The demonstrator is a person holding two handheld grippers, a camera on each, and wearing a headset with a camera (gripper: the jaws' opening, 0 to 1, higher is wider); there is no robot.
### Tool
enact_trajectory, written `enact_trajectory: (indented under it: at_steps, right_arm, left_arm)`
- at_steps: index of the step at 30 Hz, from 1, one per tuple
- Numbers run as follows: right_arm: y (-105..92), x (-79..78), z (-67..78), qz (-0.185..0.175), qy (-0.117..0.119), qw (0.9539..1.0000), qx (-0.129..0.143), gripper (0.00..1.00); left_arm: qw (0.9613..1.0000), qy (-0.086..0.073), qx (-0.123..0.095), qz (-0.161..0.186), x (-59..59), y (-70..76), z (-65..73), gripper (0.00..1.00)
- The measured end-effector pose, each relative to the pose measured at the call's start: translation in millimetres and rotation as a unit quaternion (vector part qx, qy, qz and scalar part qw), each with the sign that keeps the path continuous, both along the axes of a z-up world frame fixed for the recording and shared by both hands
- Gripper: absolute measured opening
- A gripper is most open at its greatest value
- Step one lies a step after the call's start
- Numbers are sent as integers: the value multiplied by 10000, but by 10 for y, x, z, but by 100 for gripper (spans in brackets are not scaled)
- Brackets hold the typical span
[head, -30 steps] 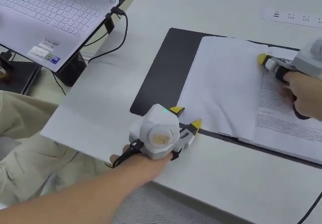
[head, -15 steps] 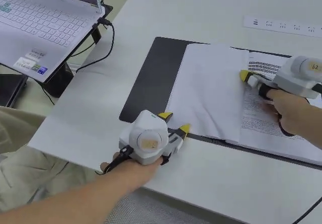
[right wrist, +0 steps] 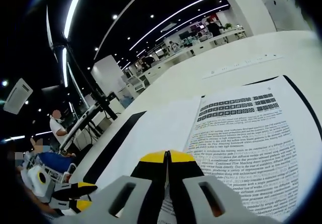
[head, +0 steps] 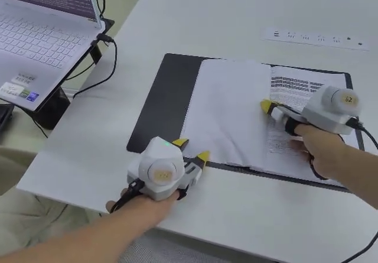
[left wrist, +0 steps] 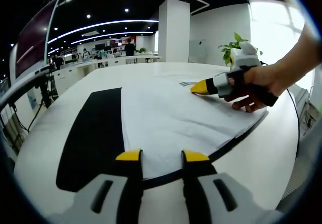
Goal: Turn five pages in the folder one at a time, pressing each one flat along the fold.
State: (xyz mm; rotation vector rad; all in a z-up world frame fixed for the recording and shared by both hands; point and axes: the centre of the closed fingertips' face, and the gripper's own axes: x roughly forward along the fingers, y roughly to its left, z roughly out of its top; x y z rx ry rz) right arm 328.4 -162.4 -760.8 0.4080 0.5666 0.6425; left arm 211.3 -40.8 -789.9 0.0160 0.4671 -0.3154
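Observation:
The black folder (head: 158, 104) lies open on the white table. A turned blank page (head: 227, 110) covers its left half, and a printed page (head: 298, 88) shows on the right. My right gripper (head: 267, 106) is shut, its yellow tip resting on the fold between the two pages. From the right gripper view its tips (right wrist: 168, 157) meet over the printed page (right wrist: 241, 128). My left gripper (head: 192, 149) stands open at the folder's near edge, its jaws (left wrist: 162, 156) empty just short of the blank page (left wrist: 171, 116).
A laptop (head: 35, 38) on a stand sits at the far left with a black cable (head: 109, 68) running off it. A white power strip (head: 316, 38) lies behind the folder. The table's near edge runs just below the left gripper.
The right gripper has slid along the fold toward the folder's near edge. The left gripper has stayed by the folder's front edge. The head camera has shifted.

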Motion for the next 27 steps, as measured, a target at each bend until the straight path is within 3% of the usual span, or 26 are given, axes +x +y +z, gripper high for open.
enact_trajectory:
  at_steps: [4, 10, 16, 21, 27]
  right_arm:
    - [67, -223, -49, 460, -21, 9988, -172, 0]
    - [38, -381, -57, 387, 17, 9992, -96, 0]
    - [56, -701, -110, 737, -6, 9971, -196, 0]
    - [1, -758, -172, 746, 123, 9970, -153, 0]
    - [-21, -994, -198, 815, 169, 9964, -156, 0]
  left_arm:
    - [10000, -2, 12, -9, 2, 1, -4, 29]
    - [10000, 3, 25, -18, 9, 6, -15, 29]
    - [10000, -19, 25, -23, 8, 6, -16, 29]
    - [10000, -36, 30, -33, 7, 0, -10, 29]
    - [10000, -39, 46, -45, 2, -3, 6, 29]
